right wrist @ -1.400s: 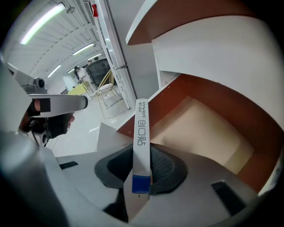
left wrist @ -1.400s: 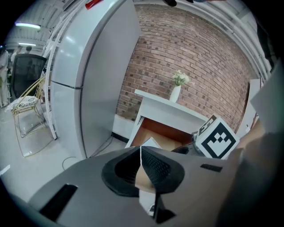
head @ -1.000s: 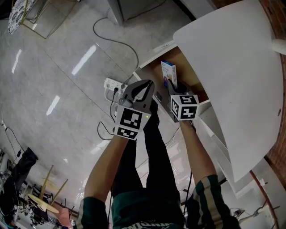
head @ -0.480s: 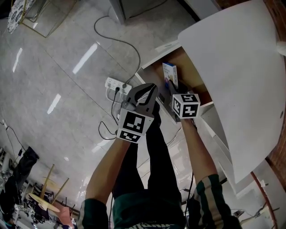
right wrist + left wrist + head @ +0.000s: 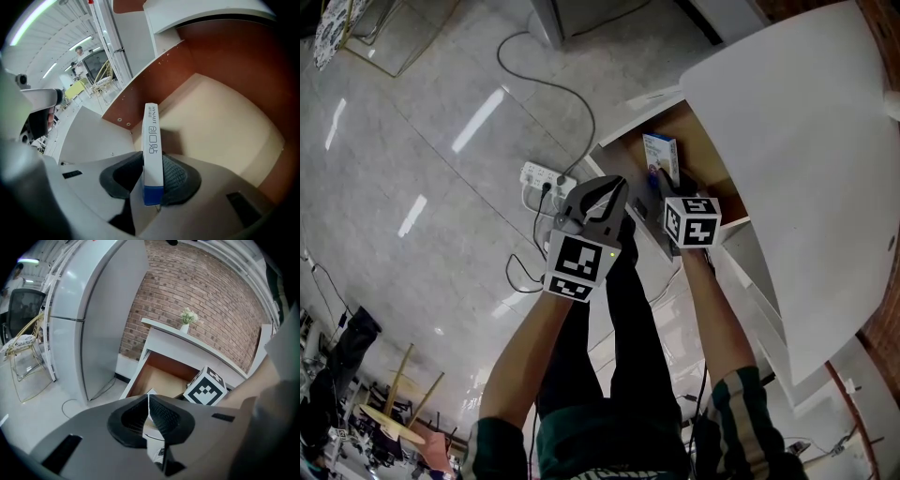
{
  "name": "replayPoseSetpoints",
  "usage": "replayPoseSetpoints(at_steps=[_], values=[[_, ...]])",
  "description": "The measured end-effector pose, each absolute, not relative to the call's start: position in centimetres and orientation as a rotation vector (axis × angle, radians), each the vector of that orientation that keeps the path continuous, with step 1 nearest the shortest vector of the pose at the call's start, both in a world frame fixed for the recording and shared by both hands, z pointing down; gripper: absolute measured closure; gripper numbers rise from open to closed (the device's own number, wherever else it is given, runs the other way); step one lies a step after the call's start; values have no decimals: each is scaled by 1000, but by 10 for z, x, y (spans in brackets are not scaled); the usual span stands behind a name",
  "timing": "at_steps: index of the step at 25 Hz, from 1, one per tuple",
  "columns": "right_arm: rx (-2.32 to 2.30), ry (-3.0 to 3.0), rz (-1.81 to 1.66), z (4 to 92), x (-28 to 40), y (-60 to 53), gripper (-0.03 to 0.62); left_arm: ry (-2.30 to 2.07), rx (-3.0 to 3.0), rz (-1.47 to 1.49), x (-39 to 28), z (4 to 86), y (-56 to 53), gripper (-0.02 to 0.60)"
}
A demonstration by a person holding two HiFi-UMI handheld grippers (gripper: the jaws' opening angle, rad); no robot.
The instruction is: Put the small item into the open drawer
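The right gripper (image 5: 152, 169) is clamped on a thin white cardboard box with a blue end (image 5: 151, 136). Its dark ribbed pads press the two broad faces near the blue end, so the box stands on edge and juts out ahead of the jaws. Gripper and box hang in the mouth of the open wooden drawer (image 5: 157, 77). The drawer's pale beige floor spreads below and beyond the box, and a reddish-brown side wall with small drilled holes rises to the left of the jaws. Whether the box's far end touches that floor I cannot tell. A curved white tabletop (image 5: 787, 141) overhangs the drawer just to the right of this gripper and covers the drawer's far part.

The left gripper (image 5: 149, 405) hovers just beside the right one, on its left and outside the drawer, with its jaws pressed together on nothing. Ahead of it, past the drawer, stands a red brick wall (image 5: 201, 291) with a small green plant in a white pot (image 5: 187, 317) before it. A tall pale grey cabinet (image 5: 93, 310) stands to its left. Below this gripper, on the glossy grey tiled floor (image 5: 422, 141), lies a white power strip (image 5: 546, 177) with a grey cable (image 5: 567, 94) looping away. The person's black-trousered legs (image 5: 619, 328) stand under both grippers.
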State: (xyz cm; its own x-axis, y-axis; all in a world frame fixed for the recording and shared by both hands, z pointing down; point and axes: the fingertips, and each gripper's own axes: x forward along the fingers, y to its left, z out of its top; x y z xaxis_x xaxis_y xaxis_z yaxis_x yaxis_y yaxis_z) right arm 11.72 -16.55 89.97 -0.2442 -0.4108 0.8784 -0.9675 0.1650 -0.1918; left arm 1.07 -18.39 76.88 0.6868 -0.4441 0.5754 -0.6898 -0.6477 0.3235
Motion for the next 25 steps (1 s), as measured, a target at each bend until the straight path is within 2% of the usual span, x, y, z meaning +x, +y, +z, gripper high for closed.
replayPoseSetpoints(at_steps=[15, 25], values=[[1416, -1686, 1052, 905, 141, -165, 419, -875, 2360, 612, 10, 771, -183, 560], [1487, -1640, 1016, 901, 156, -169, 399, -869, 2360, 625, 9, 768, -182, 560]])
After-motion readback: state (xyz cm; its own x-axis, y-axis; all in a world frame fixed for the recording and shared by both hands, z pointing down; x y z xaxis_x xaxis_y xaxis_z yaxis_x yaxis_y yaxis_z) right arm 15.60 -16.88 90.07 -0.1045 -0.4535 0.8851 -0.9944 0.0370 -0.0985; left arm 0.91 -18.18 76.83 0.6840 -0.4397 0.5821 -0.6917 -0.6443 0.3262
